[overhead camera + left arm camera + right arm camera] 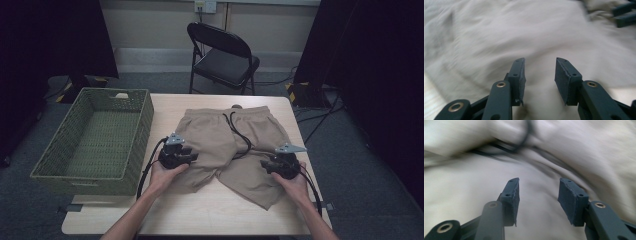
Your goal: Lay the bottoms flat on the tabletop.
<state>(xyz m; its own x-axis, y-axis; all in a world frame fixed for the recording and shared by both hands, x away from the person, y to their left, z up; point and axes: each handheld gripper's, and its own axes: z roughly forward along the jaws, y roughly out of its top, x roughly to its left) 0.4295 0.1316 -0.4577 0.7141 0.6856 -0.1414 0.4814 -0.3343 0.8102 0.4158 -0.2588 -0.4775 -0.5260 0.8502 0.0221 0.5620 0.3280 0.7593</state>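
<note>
While the beige cloth shorts [232, 145] lay flat at frame centre, waistband toward the top, the left gripper [186, 156] and right gripper [268, 165] flanked both legs, jaws apart, empty

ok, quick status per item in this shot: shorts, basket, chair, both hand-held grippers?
shorts: spread flat on the table, unfolded, black drawstring loose on top
basket: upright at the table's left edge, empty
folding chair: unfolded, behind the table
left hand-held gripper: jaws apart over the fabric, gripping nothing
right hand-held gripper: jaws apart over the fabric, gripping nothing
</note>
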